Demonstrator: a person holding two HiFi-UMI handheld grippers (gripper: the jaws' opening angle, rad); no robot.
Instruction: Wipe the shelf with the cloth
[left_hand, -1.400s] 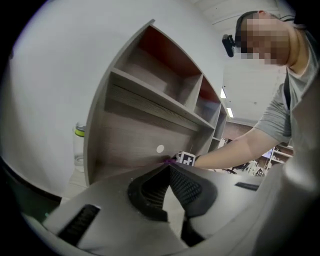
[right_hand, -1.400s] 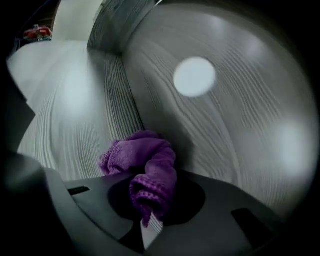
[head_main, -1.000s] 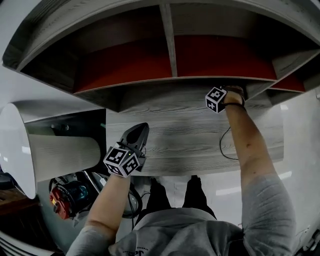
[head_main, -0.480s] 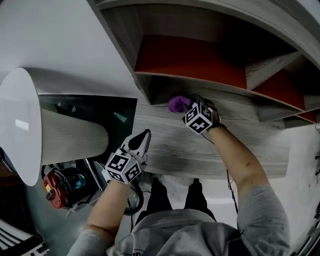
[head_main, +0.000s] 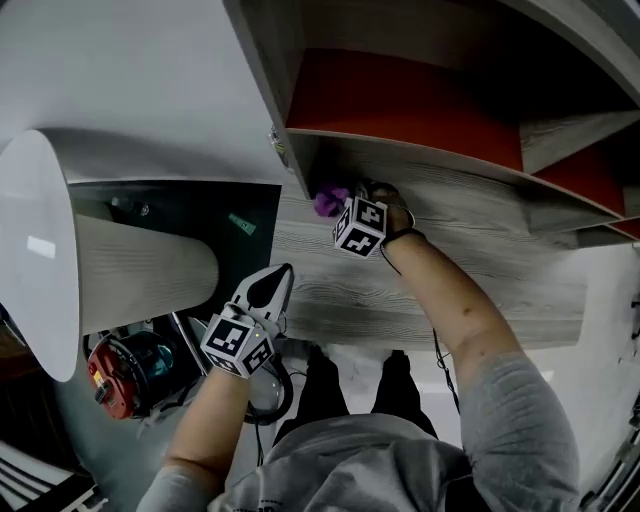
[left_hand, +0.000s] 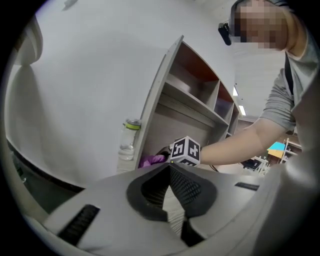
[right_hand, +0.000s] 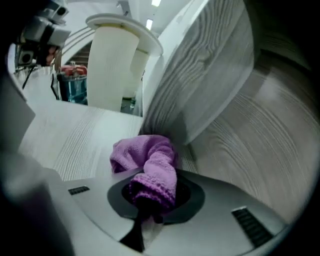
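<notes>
The grey wood-grain shelf (head_main: 460, 250) has red back panels above it. A purple cloth (head_main: 328, 200) lies bunched on the shelf's left end, against the upright side panel (right_hand: 200, 75). My right gripper (head_main: 350, 212) is shut on the cloth (right_hand: 147, 162), which spills forward out of its jaws onto the shelf board (right_hand: 70, 140). My left gripper (head_main: 280, 275) hangs lower and to the left, in front of the shelf's edge, shut with nothing in it. In the left gripper view its jaws (left_hand: 170, 170) point at the cloth (left_hand: 151, 160) and the right gripper's marker cube (left_hand: 186, 151).
A clear bottle with a yellow-green cap (left_hand: 127, 140) stands by the shelf's left side. A big white cylinder (head_main: 40, 250) fills the left. Below it sits a red tool (head_main: 115, 385). A black cable (head_main: 440, 345) hangs from my right wrist.
My right gripper has carried the cloth leftward along the shelf, from its right part to the left end by the side panel. The left gripper has hardly moved.
</notes>
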